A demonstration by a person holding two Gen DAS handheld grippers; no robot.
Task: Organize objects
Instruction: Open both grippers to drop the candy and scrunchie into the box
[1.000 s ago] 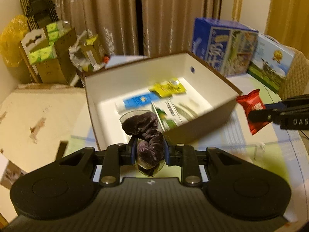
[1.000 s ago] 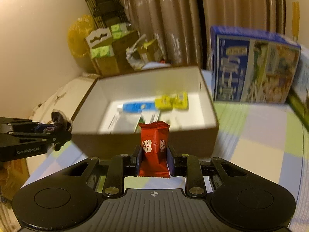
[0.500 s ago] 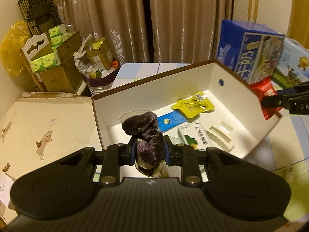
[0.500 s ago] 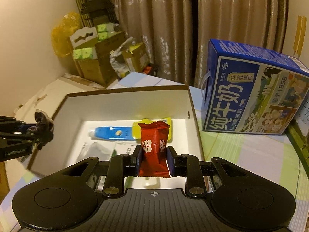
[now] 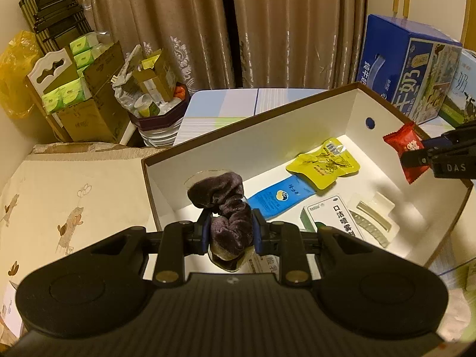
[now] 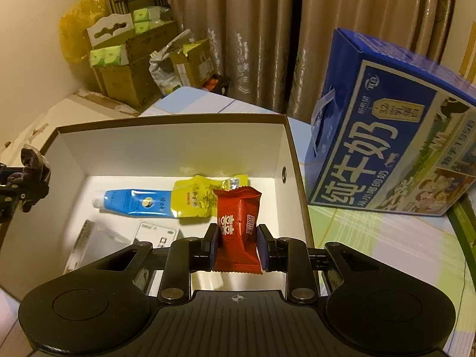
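My left gripper (image 5: 228, 231) is shut on a dark purple velvet scrunchie (image 5: 226, 208), held above the near left corner of the open white box (image 5: 267, 145). My right gripper (image 6: 237, 247) is shut on a red candy packet (image 6: 237, 229), held over the box's (image 6: 172, 142) right side. Inside lie a blue tube (image 6: 134, 202), a yellow sachet (image 6: 196, 197), a white spray box (image 5: 339, 217) and a clear packet (image 5: 372, 217). In the left wrist view the red packet (image 5: 404, 148) and right gripper (image 5: 416, 156) show at the right; in the right wrist view the left gripper (image 6: 28, 175) shows at the left.
A blue milk carton (image 6: 386, 148) stands right of the box on the checked tablecloth (image 6: 372, 238). Cardboard boxes with green packs (image 5: 77, 95) and a bin of rubbish (image 5: 151, 101) crowd the back left before the curtains. A cream cloth (image 5: 59, 196) lies left of the box.
Both grippers have moved forward from in front of the box to over its inside, each still holding its item. The box's contents now lie directly below.
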